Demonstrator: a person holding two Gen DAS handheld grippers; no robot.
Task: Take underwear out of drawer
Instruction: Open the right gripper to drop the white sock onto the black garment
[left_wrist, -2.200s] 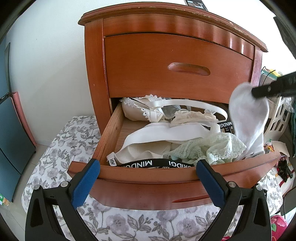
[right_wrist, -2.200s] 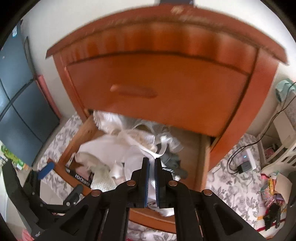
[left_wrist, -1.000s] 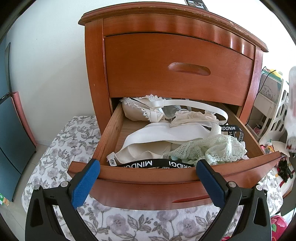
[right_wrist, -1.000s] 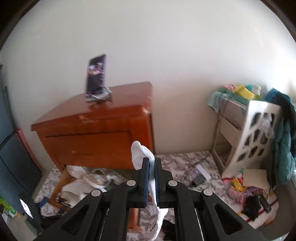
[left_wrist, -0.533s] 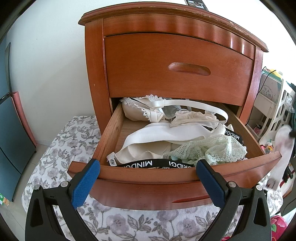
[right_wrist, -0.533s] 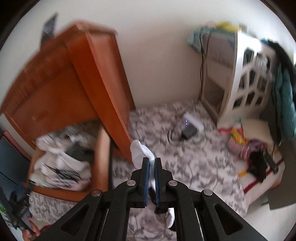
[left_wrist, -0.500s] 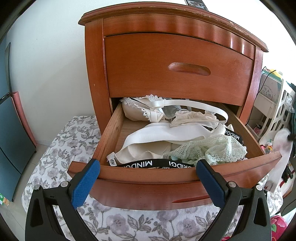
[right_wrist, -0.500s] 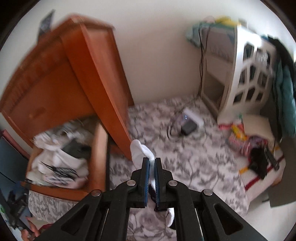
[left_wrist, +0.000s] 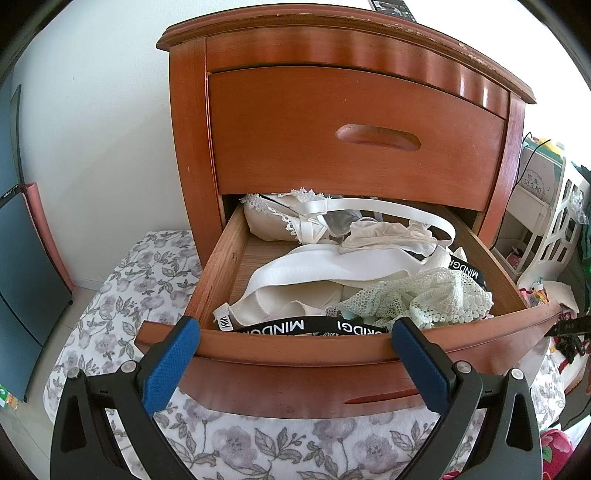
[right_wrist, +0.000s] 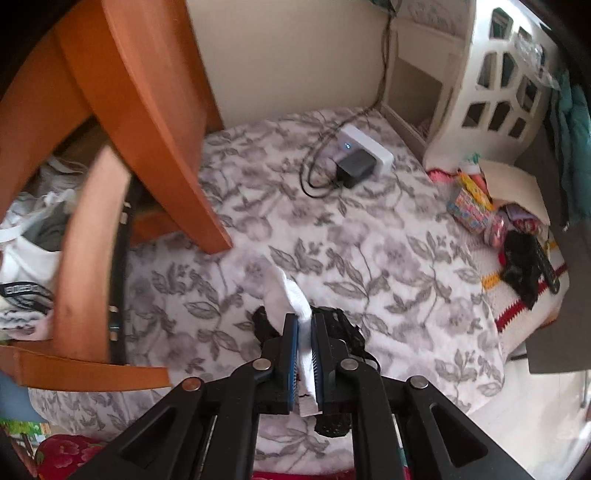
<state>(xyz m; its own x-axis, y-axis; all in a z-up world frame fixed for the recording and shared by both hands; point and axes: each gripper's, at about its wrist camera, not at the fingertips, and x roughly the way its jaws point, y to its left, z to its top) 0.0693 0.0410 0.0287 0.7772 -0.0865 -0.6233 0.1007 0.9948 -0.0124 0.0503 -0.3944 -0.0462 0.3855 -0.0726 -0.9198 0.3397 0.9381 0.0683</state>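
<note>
White cotton garment (right_wrist: 291, 295) is going down onto the floral blanket (right_wrist: 369, 258), pinched in the right gripper (right_wrist: 303, 332), while the wide-open left gripper (left_wrist: 295, 350) is facing a still-full wooden drawer (left_wrist: 332, 354).

The left camera looks close into the open drawer (left_wrist: 236, 258). The right one looks down at the flowery blanket (right_wrist: 369, 240), a bit blurry; both see the drawer.

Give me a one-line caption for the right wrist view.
Right gripper holding a white garment just above the floral blanket, beside the open drawer.
</note>
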